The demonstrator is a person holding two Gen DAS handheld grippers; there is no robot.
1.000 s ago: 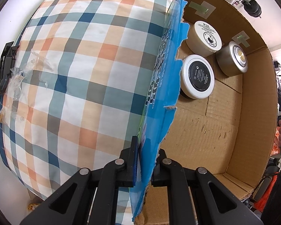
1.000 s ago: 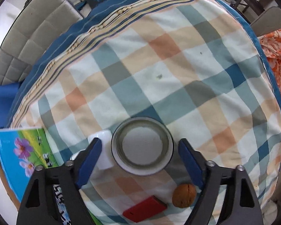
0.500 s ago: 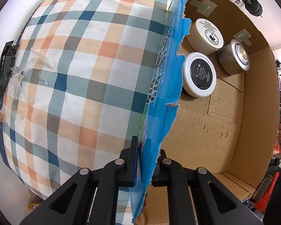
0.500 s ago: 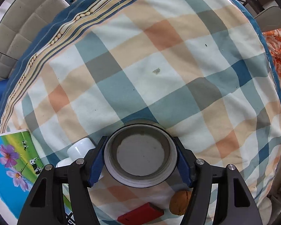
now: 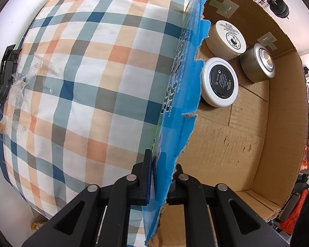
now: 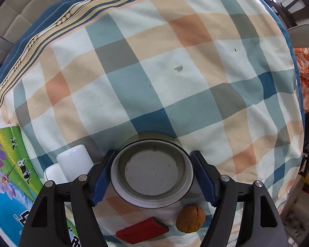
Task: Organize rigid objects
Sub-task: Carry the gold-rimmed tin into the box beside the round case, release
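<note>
- My left gripper is clamped on the torn blue wall of the box, near its front corner.
- Inside, three tins crowd the far end; the near half of the cardboard floor lies bare.
- My right gripper is closed on a white-rimmed jar, pads against both its sides, over the cloth.
- A white bottle sits just left of the jar; a walnut and a red block lie under it.
- Beyond the jar the plaid cloth runs open to its striped edge.
</note>
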